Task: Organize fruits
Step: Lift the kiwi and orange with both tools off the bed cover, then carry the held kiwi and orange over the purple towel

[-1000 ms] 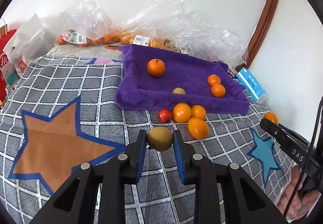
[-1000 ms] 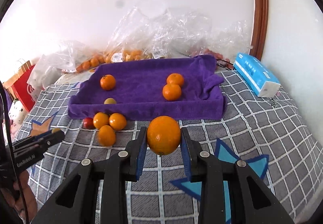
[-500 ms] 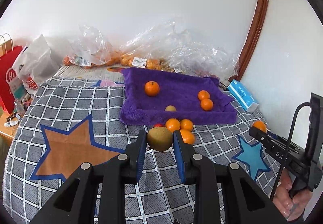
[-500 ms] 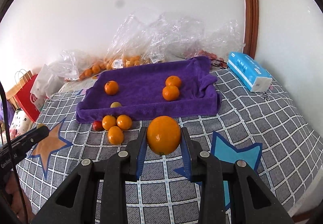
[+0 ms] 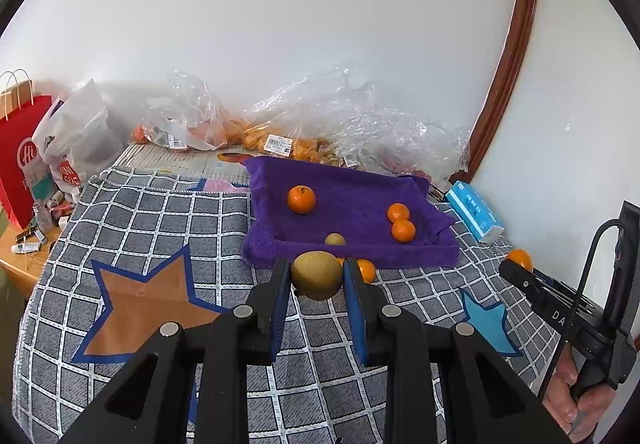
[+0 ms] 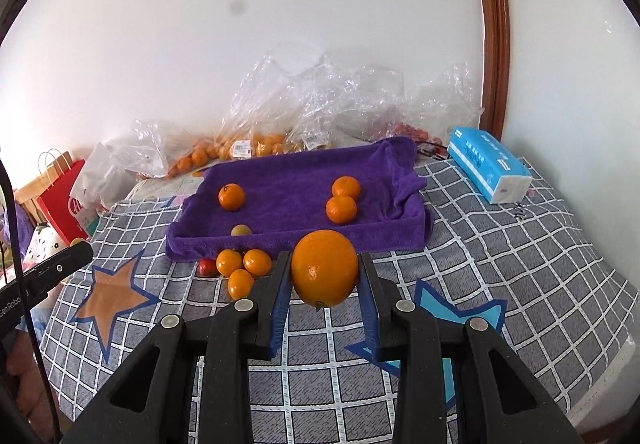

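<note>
1. The left gripper (image 5: 316, 276) is clamped on a brownish-green fruit (image 5: 316, 275), held raised in front of the purple tray (image 5: 352, 254), presumably for dropping in.
2. The right gripper (image 6: 325, 269) grips a large orange (image 6: 324, 268), likewise in front of the tray.
3. Inside the tray lie three mandarins (image 6: 231, 196) and one small green fruit (image 6: 241, 230).
4. Just before its front wall lie three more mandarins (image 6: 229, 262) and one red fruit (image 6: 207, 267).

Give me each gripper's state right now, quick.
Left gripper: closed on the brownish-green fruit.
Right gripper: closed on the large orange.
</note>
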